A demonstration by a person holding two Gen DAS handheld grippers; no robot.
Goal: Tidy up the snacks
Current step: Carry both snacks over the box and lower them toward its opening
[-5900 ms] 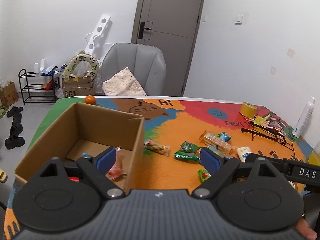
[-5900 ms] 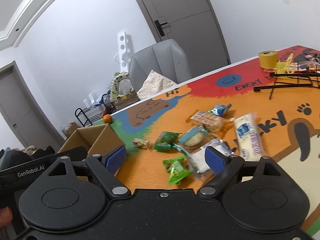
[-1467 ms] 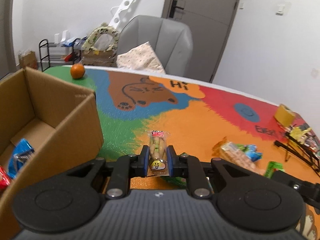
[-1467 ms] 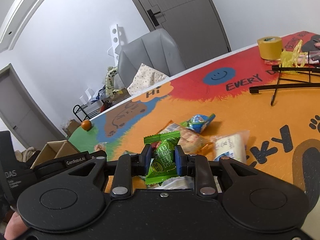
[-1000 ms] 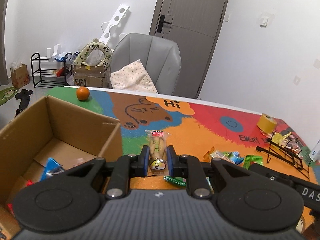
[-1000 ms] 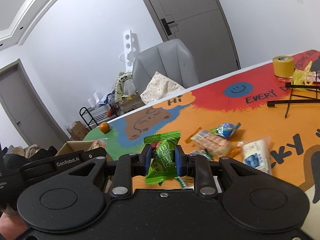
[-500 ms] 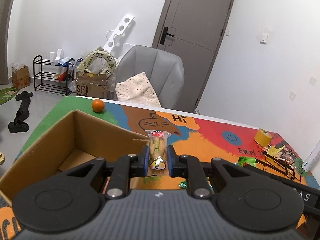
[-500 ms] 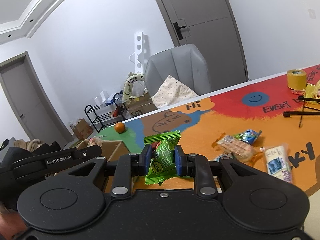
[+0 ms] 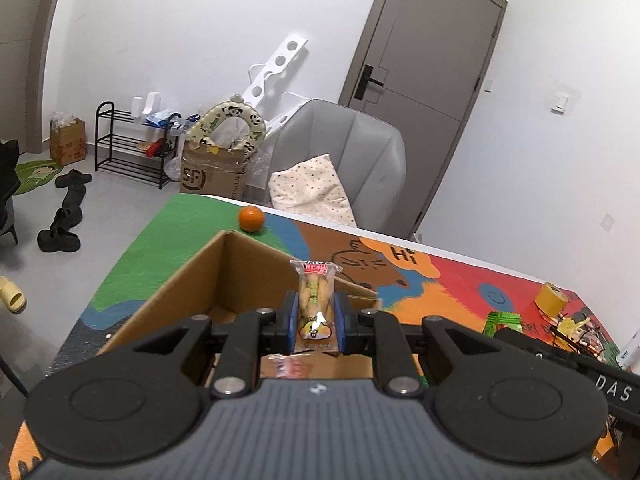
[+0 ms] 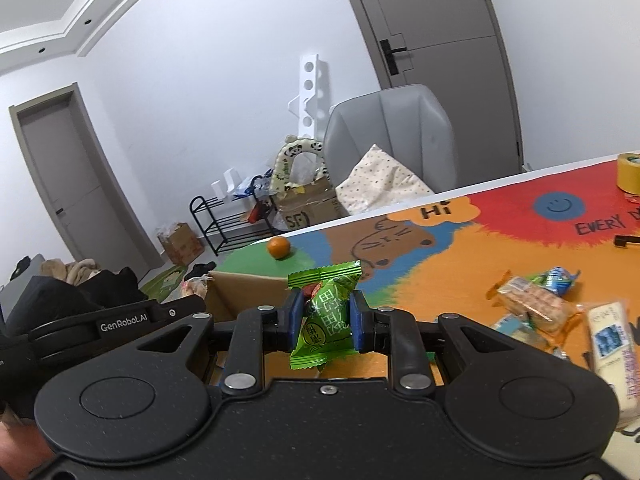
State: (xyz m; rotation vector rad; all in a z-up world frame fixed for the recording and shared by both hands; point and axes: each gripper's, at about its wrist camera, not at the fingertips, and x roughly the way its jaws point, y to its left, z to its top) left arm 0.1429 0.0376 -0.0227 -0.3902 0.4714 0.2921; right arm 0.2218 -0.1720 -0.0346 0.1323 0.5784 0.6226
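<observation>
My left gripper [image 9: 316,316] is shut on a clear yellow snack packet [image 9: 316,300] and holds it above the open cardboard box [image 9: 248,268]. A pink snack [image 9: 286,366] lies inside the box. My right gripper [image 10: 326,314] is shut on a green snack packet [image 10: 326,312], held in the air to the right of the box [image 10: 240,292]. Loose snacks lie on the colourful table mat [image 10: 460,280]: a biscuit pack [image 10: 532,304], a blue packet [image 10: 558,280] and a white packet [image 10: 612,340].
An orange [image 9: 251,219] sits on the green part of the mat behind the box. A yellow tape roll [image 9: 551,300] and a black wire rack [image 9: 576,328] stand at the far right. A grey chair [image 9: 344,160] is behind the table.
Both grippers lifted and moved left with their packets. The left one now hangs over the box; the right one has come closer to the box.
</observation>
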